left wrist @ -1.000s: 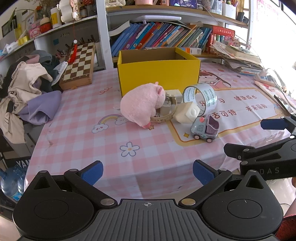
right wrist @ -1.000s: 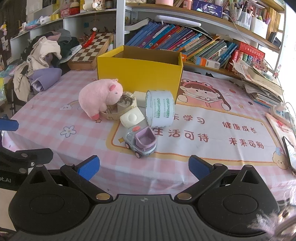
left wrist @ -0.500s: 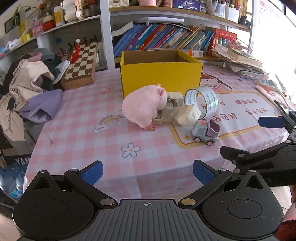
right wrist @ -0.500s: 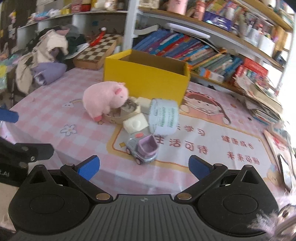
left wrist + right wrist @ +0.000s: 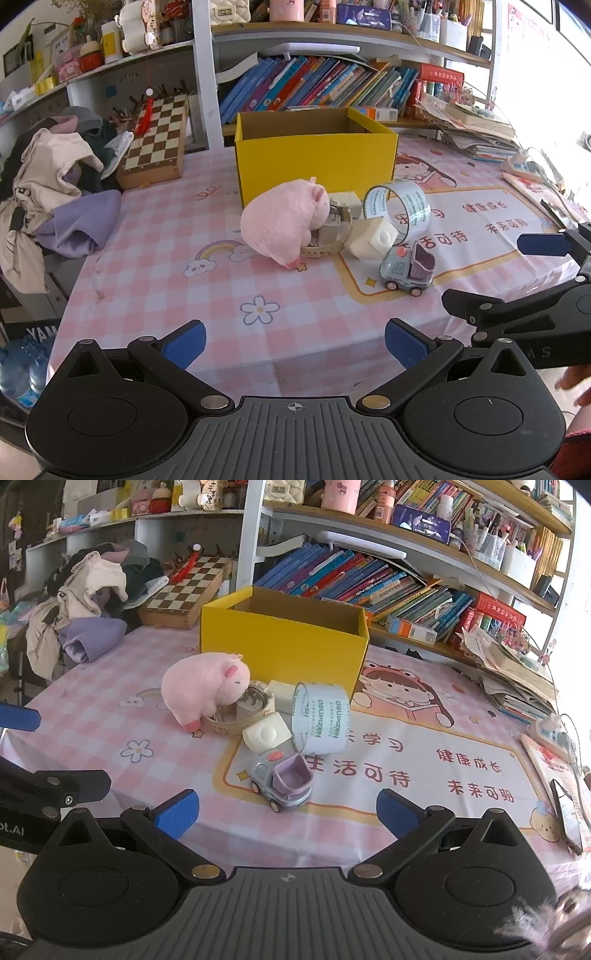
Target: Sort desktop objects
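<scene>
Left hand-held gripper (image 5: 293,343): released, blue-padded fingers spread wide, nothing between them, low in the left wrist frame at the near edge of the surface.
Pink plush pig (image 5: 284,226): centre frame, nose down in a beige round basket (image 5: 325,249).
Yellow cardboard box (image 5: 316,155): open, just behind the pig.
Cream cube (image 5: 373,242): beside the basket, touching a clear tape roll (image 5: 397,210) standing on edge.
Grey-and-purple toy truck (image 5: 406,269): right of centre, near the cube.
Right hand-held gripper (image 5: 288,812): released, empty, the truck just beyond its fingers.
Pink checked surface (image 5: 166,236): carries everything.
</scene>
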Demonstrator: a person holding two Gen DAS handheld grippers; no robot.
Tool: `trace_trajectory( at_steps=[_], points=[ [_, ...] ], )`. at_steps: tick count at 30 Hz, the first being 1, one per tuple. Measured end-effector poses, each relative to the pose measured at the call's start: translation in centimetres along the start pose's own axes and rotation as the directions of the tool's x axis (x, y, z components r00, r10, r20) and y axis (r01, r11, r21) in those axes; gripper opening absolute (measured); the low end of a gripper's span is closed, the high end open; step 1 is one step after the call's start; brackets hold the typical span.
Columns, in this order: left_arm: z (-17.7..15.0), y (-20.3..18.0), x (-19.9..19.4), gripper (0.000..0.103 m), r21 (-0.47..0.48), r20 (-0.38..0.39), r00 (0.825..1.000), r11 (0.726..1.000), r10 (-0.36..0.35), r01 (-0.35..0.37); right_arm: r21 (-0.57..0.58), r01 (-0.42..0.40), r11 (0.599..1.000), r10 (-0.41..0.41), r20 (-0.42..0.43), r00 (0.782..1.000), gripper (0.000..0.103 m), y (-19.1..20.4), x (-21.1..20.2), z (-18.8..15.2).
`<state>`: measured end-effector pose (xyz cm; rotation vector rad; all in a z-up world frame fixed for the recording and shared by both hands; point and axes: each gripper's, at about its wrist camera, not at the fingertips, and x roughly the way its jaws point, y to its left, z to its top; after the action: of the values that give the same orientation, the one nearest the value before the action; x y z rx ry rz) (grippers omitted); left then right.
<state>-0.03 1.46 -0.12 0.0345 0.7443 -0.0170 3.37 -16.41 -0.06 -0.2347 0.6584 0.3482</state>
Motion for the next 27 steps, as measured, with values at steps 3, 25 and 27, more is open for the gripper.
trace_trajectory(
  at_steps=[3, 25, 27],
  points=[
    [0.0, 0.1, 0.0, 0.103, 0.000, -0.001, 1.000, 1.000, 0.000, 0.000, 0.001, -0.009, 1.000, 0.009, -0.015, 1.000, 0.103, 0.1, 0.2, 0.0],
    [0.8, 0.2, 1.7, 0.103, -0.011, -0.030, 0.999, 1.000, 0.018, -0.019, 0.063, -0.014, 0.998, 0.016, -0.024, 1.000, 0.088, -1.7, 1.6, 1.0],
    [1.0, 0.1, 2.0, 0.103, -0.013, -0.033, 0.999, 1.000, 0.017, -0.018, 0.066, -0.021, 0.998, 0.023, -0.024, 0.999, 0.084, -1.9, 1.8, 1.1]
  ],
)
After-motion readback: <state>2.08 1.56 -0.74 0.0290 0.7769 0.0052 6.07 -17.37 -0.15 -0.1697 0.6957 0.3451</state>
